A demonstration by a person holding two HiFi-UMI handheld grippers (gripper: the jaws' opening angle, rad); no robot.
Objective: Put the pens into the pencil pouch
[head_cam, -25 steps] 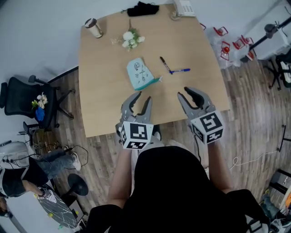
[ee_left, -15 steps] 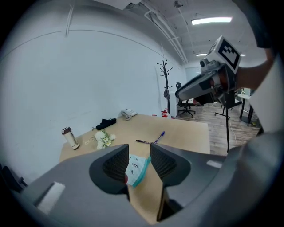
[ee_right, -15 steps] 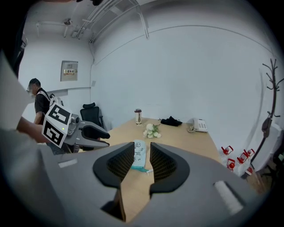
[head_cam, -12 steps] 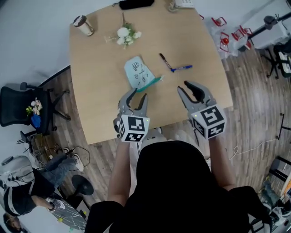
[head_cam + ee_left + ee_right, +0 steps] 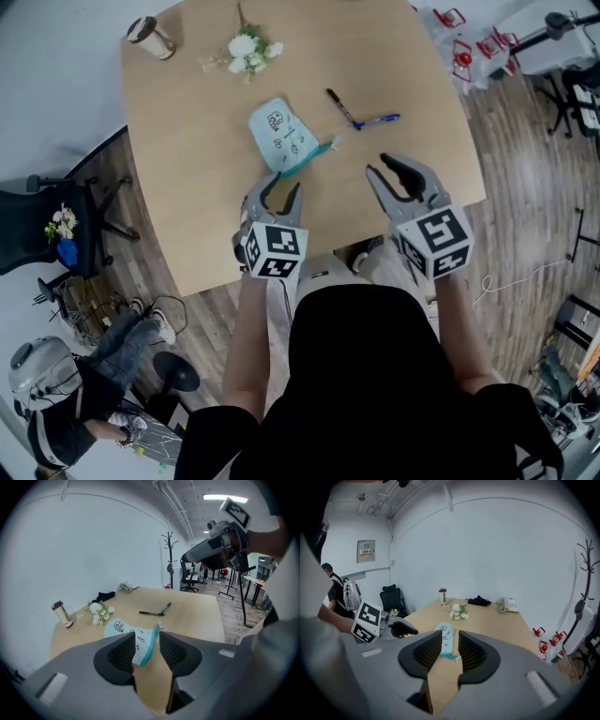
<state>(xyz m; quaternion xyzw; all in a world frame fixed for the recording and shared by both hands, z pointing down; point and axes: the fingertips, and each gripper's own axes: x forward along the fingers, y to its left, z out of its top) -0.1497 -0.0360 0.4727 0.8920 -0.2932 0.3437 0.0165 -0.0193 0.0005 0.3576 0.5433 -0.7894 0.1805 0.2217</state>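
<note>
Pens: both left on table, none pouched.
Pouch: not yet gripped.
Left gripper: just opened wider, empty.
Right gripper: parted, empty.

A light wooden table spreads out in front of me. Near its middle a pale blue pencil pouch lies flat, with its teal edge turned toward me. Just right of it I see a black pen and a blue pen, their near ends meeting in a V. Farther off lies a bunch of white flowers, and a tumbler stands upright by the left corner. At the far edge I see a black cloth and a white telephone.
</note>
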